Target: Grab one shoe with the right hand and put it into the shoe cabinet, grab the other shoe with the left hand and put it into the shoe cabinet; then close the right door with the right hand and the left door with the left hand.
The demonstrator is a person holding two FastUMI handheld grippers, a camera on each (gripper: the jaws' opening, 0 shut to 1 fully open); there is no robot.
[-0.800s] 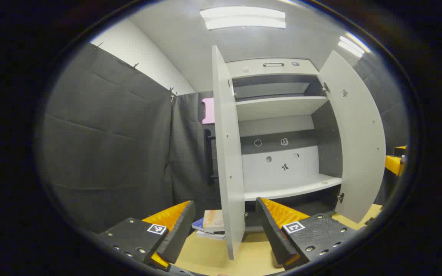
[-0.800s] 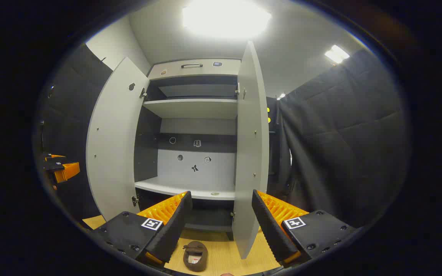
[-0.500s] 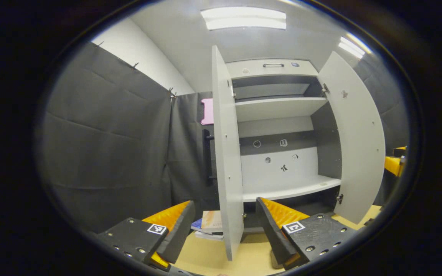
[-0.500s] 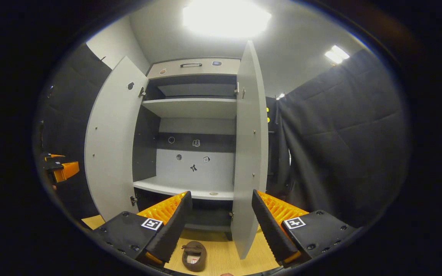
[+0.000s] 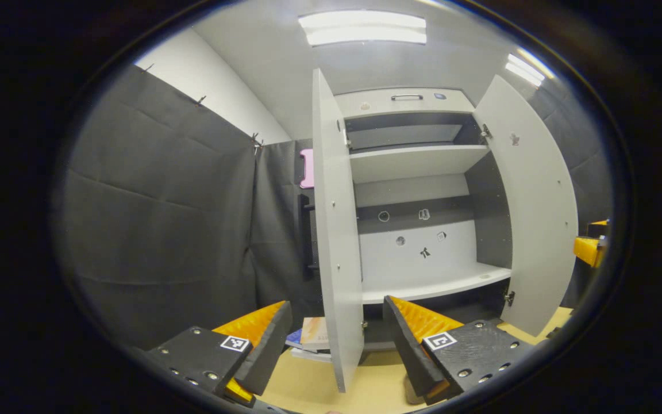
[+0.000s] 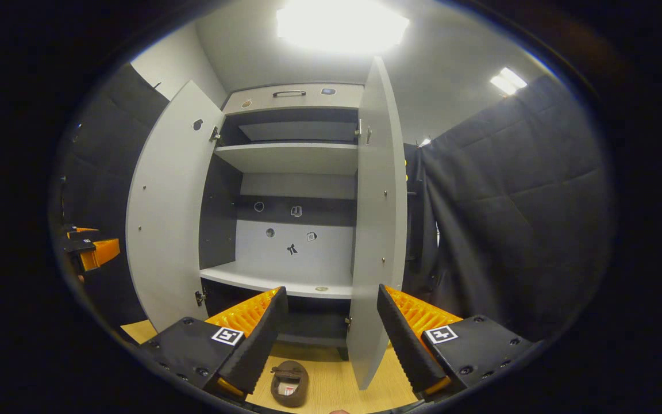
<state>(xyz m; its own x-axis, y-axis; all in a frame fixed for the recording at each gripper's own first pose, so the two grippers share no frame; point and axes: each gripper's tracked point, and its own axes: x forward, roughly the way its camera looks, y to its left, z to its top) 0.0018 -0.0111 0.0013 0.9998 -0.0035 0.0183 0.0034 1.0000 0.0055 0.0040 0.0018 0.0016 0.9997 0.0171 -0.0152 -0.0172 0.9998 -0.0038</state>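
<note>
Right gripper view: both grippers spread wide and hold nothing before a shoe cabinet point(image 6: 293, 172) with both doors open.

At the bottom of this view the right gripper point(image 6: 328, 339) has its fingers well apart, and a brown shoe point(image 6: 289, 382) lies on the wooden floor point(image 6: 331, 385) between them, just below the cabinet. The right door point(image 6: 377, 230) stands edge-on at centre; the left door point(image 6: 164, 213) swings out at left. Left gripper view shows the left gripper point(image 5: 334, 348) likewise spread at the bottom of the frame, with stacked books point(image 5: 311, 336) on the floor behind the door edge. Small stickers point(image 6: 292, 249) dot the cabinet's back panel; no writing on them is legible. Square black-and-white markers point(image 6: 227, 336) sit on each finger.
</note>
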